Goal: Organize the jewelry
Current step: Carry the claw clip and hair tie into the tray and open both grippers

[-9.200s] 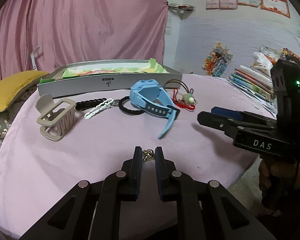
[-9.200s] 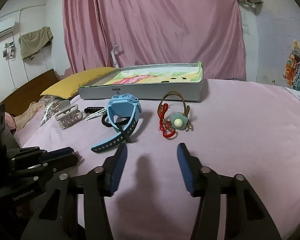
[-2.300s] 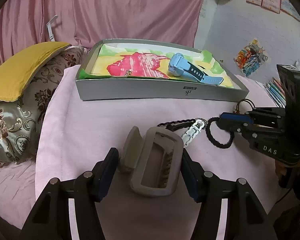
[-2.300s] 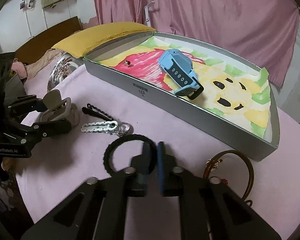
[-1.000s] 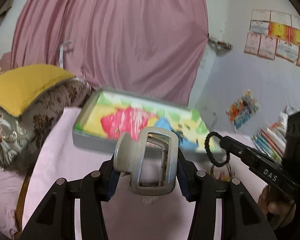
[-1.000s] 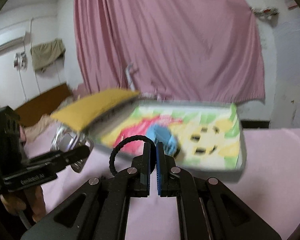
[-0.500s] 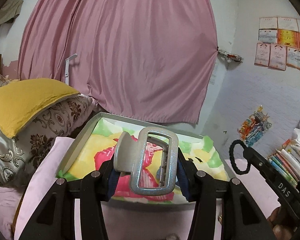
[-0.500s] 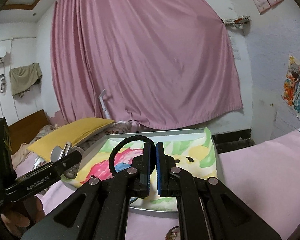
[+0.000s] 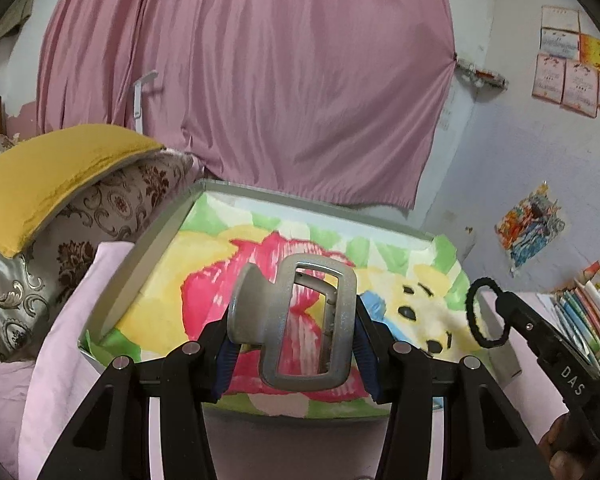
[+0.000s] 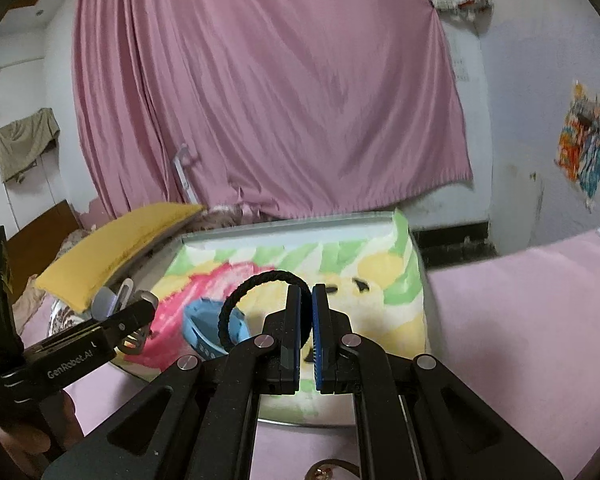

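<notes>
Two grippers: both held over the tray (image 9: pixel 140 264).
Left gripper (image 9: pixel 296 344): clamped the hair claw (image 9: pixel 300 328).
Right gripper (image 10: pixel 304 320): pinched the black hair tie (image 10: pixel 236 304).

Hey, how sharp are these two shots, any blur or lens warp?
Left wrist view: sharp on the hair claw, fisheye bending the curtain edges, dark corners. Right wrist view: hair tie crisp, the box and wall slightly smeared.

The blue watch (image 10: pixel 204 330) was partly hidden behind the black hair tie (image 10: pixel 256 300); a ring-shaped item (image 10: pixel 332 472) was cut off at the bottom edge.
</notes>
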Tool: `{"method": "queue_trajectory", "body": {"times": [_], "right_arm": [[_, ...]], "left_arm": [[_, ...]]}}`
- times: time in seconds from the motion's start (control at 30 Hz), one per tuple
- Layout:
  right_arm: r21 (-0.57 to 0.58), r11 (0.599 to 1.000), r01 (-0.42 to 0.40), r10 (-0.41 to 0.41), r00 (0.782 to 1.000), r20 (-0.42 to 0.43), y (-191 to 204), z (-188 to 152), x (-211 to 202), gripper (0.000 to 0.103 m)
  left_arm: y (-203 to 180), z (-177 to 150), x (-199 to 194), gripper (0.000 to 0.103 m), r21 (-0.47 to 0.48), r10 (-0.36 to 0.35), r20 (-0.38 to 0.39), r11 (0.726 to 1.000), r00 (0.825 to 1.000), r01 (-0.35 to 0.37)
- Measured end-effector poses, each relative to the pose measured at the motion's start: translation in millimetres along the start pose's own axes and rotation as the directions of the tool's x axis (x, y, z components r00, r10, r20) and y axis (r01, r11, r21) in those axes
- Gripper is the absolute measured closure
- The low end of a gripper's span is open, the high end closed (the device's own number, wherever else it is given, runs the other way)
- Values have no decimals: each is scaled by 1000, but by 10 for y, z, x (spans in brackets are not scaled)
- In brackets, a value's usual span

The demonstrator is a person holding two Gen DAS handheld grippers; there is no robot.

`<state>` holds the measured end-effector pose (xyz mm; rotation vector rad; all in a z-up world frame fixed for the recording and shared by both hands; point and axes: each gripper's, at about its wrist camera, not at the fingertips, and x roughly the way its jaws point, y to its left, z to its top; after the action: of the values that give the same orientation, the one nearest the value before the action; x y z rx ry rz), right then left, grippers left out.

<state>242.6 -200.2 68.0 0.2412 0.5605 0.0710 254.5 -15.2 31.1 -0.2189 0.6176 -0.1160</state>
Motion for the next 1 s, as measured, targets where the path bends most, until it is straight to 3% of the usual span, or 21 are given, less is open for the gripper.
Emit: {"method": "queue_trajectory", "body": {"times": [0.37,0.7,0.77,0.87,0.93,1.0], "right_arm": [[87,996,-14,30,984,-178,-201,-127,382,98],[84,996,-5,22,980,-200,-185,-168,407,97],[82,997,-7,24,980,-199,-176,-163,391,95],[73,997,-4,18,982,-188,-159,-151,359,83],[72,997,-4,17,984,-177,-149,-138,330,74],[70,998,-2,14,986,-167,-152,-128,292,73]], "left_arm": [[-56,-54,252,56,50,32,-158,998,987,-25],[-57,-50,273,56,56,30,-190,998,981,-20],[-50,-43,278,56,51,24,-193,999,981,-14],[-43,-41,256,55,45,12,-187,999,982,-4],[-34,-41,216,47,35,0,-170,999,986,6],[-24,-39,175,45,24,-14,-152,1000,988,18]]}}
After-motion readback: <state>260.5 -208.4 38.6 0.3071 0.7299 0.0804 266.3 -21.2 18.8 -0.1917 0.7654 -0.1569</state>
